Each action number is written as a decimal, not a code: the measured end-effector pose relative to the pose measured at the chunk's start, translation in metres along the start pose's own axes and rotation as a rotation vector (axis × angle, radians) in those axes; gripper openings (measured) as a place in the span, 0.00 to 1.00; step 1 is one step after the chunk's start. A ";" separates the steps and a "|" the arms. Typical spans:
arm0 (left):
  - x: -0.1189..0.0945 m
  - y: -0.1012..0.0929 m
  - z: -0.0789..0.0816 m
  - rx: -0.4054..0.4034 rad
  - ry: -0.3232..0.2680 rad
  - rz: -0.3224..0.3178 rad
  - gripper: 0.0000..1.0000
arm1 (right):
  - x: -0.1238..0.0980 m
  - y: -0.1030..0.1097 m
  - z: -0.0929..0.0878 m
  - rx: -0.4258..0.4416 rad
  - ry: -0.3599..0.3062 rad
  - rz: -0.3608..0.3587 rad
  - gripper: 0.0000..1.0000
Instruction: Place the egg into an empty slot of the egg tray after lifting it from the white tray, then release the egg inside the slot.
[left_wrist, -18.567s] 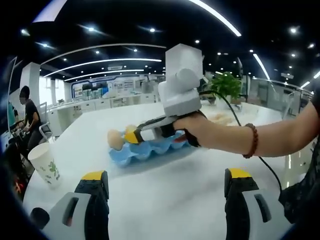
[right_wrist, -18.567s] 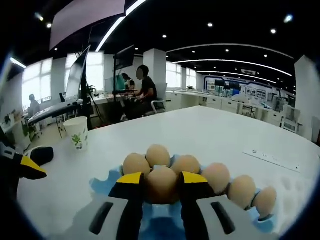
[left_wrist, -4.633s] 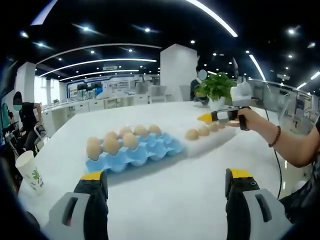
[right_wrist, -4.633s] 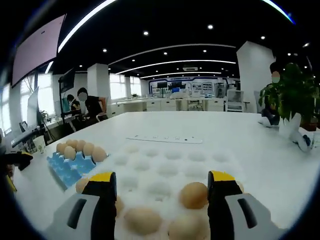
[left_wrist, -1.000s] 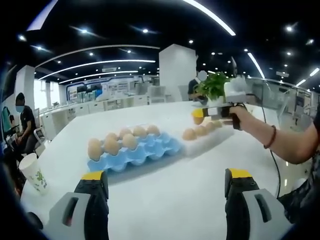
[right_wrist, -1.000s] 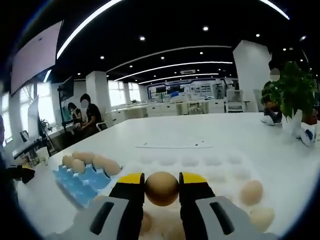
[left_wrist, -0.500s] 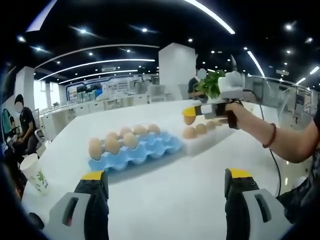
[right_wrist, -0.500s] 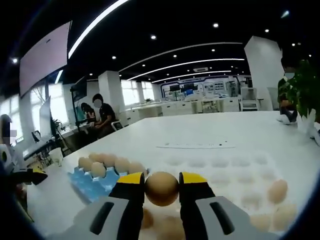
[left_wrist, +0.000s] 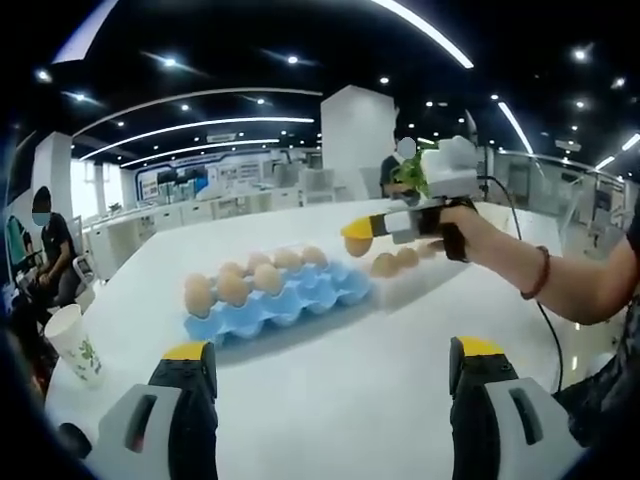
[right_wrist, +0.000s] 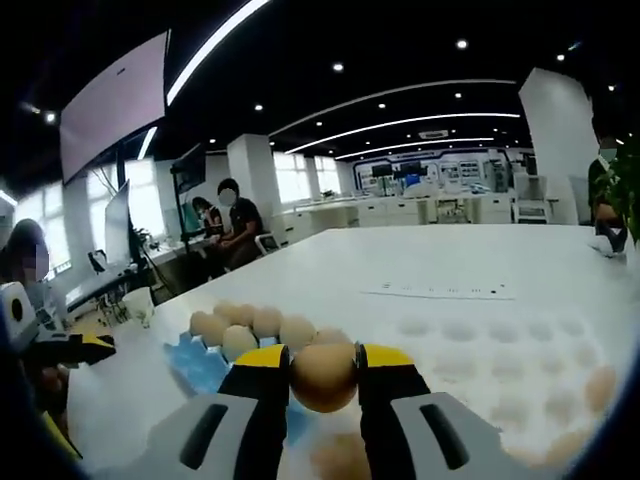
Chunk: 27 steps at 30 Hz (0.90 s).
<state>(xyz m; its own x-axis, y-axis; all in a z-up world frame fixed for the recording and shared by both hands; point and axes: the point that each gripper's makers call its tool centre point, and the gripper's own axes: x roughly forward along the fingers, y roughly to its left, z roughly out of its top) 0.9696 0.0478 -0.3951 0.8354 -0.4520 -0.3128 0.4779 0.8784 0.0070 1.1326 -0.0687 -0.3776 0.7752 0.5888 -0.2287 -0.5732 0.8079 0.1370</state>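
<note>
Above the blue egg tray: the right gripper (right_wrist: 323, 372), its yellow-tipped jaws pressed against both sides of a brown egg (right_wrist: 323, 377).
Egg: clear of the desk (left_wrist: 340, 400), just above the near end of the egg tray (left_wrist: 275, 305); in the left gripper view it shows as a small brown shape (left_wrist: 358, 245) at the tips of the right gripper (left_wrist: 358, 232), above the tray's right end.
Egg tray: blue, on the white desk, with brown eggs in its far row (left_wrist: 232, 287); the near slots look unfilled.
White tray: touching or just beside the egg tray's right end (left_wrist: 420, 275), a few eggs along it (left_wrist: 392, 262).
Left gripper: low over the desk, nearer the camera than the egg tray (left_wrist: 325, 362); jaws wide apart, nothing between them.
Paper cup: left of the egg tray, near the desk's edge (left_wrist: 73, 343).
Hand: a person's hand (left_wrist: 462, 230) with a bead bracelet grips the right gripper.
</note>
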 end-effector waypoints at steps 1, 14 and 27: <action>0.000 0.000 0.000 0.001 0.001 0.000 0.99 | 0.001 0.002 0.000 -0.005 0.001 0.002 0.28; -0.003 0.004 -0.001 -0.001 0.001 0.005 0.99 | 0.026 0.022 -0.009 -0.022 0.031 0.061 0.28; -0.001 0.012 -0.007 -0.013 0.017 0.018 0.99 | 0.046 0.038 -0.010 -0.070 0.036 0.097 0.28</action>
<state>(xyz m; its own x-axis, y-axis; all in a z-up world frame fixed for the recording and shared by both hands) 0.9725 0.0599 -0.4015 0.8390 -0.4337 -0.3285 0.4592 0.8883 0.0001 1.1435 -0.0112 -0.3927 0.7060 0.6618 -0.2521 -0.6632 0.7427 0.0925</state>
